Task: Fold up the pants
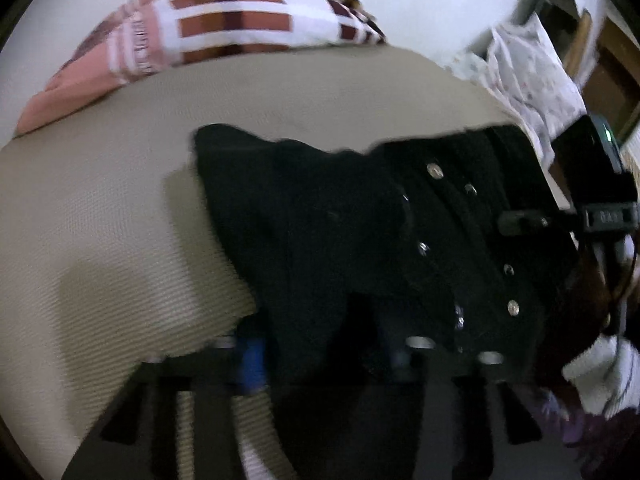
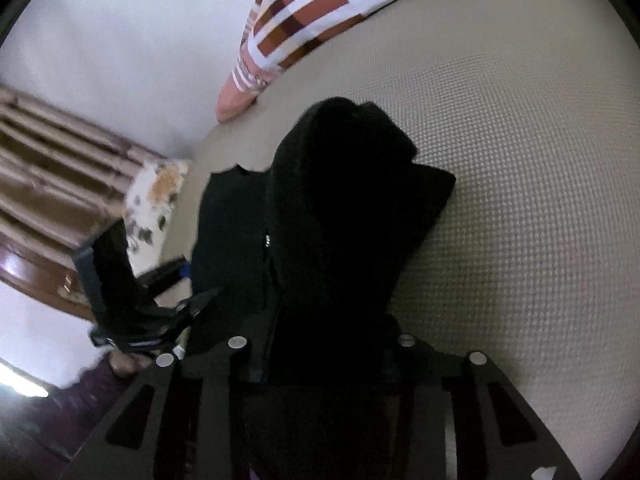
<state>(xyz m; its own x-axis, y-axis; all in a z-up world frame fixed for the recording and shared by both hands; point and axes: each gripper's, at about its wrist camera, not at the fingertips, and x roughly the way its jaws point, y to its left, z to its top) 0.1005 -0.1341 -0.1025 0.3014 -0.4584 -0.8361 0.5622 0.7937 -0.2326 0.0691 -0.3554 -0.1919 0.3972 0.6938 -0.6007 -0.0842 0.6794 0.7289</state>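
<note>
Pants point(image 1: 360, 232), black, bunched between both grippers' fingers: left gripper point(image 1: 320, 344) and right gripper point(image 2: 324, 356) each clamped on fabric, over beige mattress point(image 2: 520, 200).

Black pants point(image 1: 360, 232), bunched, studded, on beige mattress point(image 1: 120, 200)

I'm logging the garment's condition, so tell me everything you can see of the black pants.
The black pants are a dark, matte, soft-looking fabric with silver metal studs or snaps near one end. They lie bunched and partly folded on the beige textured mattress. Both the left gripper and right gripper appear shut on fabric at the near edge.
</note>
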